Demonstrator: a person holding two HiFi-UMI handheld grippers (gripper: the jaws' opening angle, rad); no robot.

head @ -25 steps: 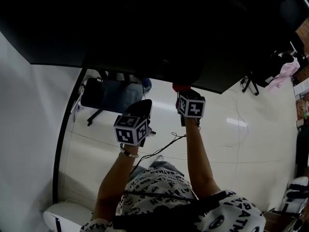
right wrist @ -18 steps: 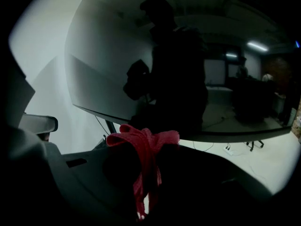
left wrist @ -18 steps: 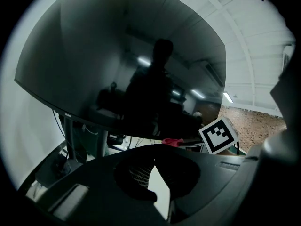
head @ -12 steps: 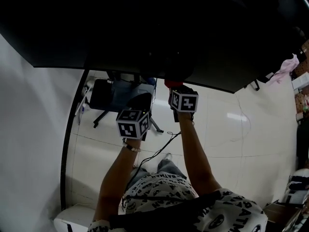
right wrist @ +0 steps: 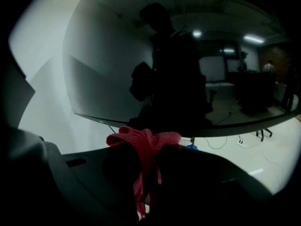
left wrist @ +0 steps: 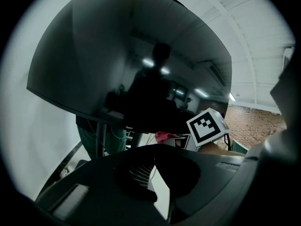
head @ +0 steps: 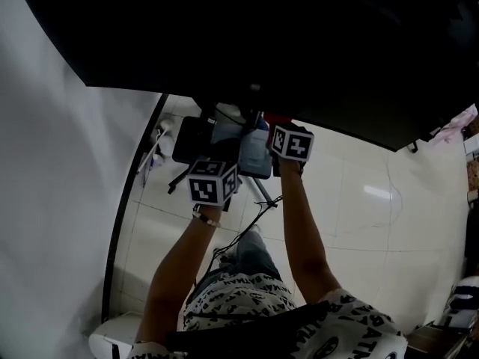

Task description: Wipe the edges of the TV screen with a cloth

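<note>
The big dark TV screen (head: 299,43) fills the top of the head view, its lower edge slanting down to the right. A red cloth (head: 277,118) sits right at that edge, and my right gripper (head: 275,124) is shut on it. In the right gripper view the cloth (right wrist: 143,145) bunches over the jaws and hangs down between them, just under the screen (right wrist: 117,69). My left gripper (head: 227,161) hovers lower and to the left, below the edge, jaws shut on nothing. Its view shows the screen (left wrist: 127,65), the cloth (left wrist: 164,136) and the right gripper's marker cube (left wrist: 207,126).
A white wall (head: 52,170) runs along the left. Under the screen a stand holds a dark box (head: 196,139) and a blue-white object (head: 256,146). A cable (head: 258,219) trails over the tiled floor. A pink cloth (head: 458,124) lies far right.
The head view has swung, so the screen's lower edge now tilts more. Both grippers have shifted left along that edge, the right one still holding the cloth.
</note>
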